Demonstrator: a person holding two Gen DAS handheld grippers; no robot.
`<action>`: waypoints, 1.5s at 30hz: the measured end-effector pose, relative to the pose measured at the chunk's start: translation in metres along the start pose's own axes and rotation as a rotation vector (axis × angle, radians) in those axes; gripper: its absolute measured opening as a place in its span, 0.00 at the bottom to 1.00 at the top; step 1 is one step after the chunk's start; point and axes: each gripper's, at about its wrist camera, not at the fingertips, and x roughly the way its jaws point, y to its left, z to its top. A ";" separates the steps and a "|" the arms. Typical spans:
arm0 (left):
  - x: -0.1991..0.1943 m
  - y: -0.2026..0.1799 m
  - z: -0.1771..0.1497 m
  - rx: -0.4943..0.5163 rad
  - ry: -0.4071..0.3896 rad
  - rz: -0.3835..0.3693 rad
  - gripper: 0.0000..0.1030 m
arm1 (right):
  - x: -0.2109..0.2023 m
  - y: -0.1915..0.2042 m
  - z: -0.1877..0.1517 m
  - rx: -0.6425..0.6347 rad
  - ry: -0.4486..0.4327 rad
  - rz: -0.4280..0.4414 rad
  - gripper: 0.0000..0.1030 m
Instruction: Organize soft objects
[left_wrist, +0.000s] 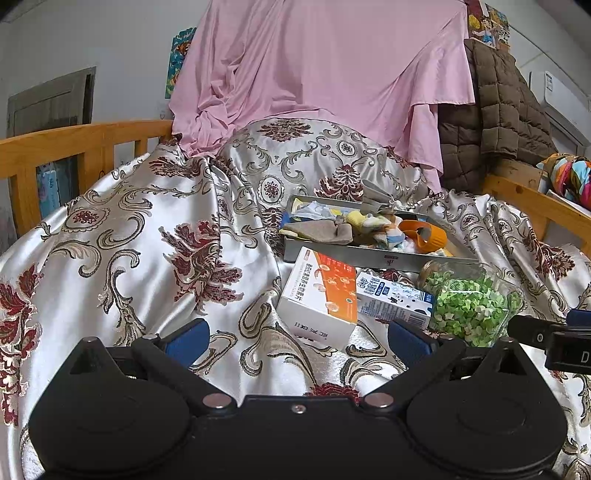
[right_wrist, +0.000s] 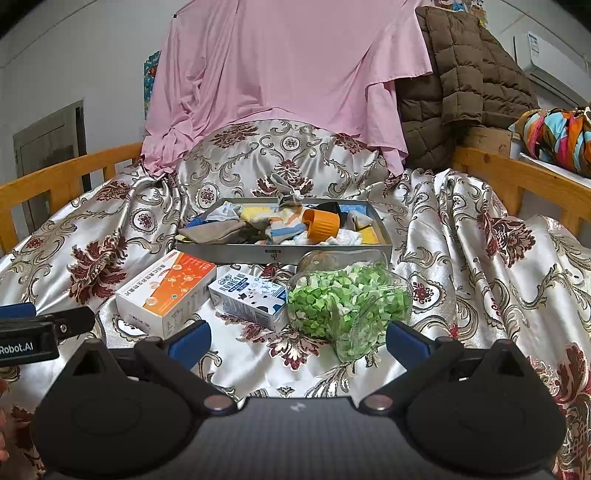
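A grey metal tray (right_wrist: 280, 254) (left_wrist: 369, 256) lies on the patterned satin bedspread, filled with several socks and small cloths (right_wrist: 273, 225) (left_wrist: 369, 225) and an orange ridged cup (right_wrist: 322, 226) (left_wrist: 424, 236) on its side. A grey-brown sock (right_wrist: 218, 232) (left_wrist: 317, 229) hangs over the tray's left end. My left gripper (left_wrist: 297, 338) is open and holds nothing, low over the bedspread in front of the white-and-orange box (left_wrist: 321, 295). My right gripper (right_wrist: 297, 338) is open with nothing in it, just in front of the clear jar of green paper stars (right_wrist: 343, 302).
In front of the tray lie the white-and-orange box (right_wrist: 166, 291), a small blue-and-white carton (right_wrist: 251, 297) (left_wrist: 391, 299) and the jar (left_wrist: 469, 302). Wooden bed rails (right_wrist: 55, 177) (left_wrist: 74, 144) run along both sides. A pink sheet (right_wrist: 280, 74) and brown quilted coat (right_wrist: 461, 85) hang behind.
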 end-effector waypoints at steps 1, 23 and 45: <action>0.000 0.000 0.000 -0.001 0.000 0.000 0.99 | 0.000 0.000 0.000 0.000 0.000 0.000 1.00; -0.001 0.001 0.000 0.002 -0.004 0.002 0.99 | 0.000 0.000 -0.001 0.002 0.001 0.001 1.00; -0.010 0.003 0.007 -0.014 -0.030 0.011 0.99 | 0.000 0.000 -0.001 0.001 0.002 0.001 1.00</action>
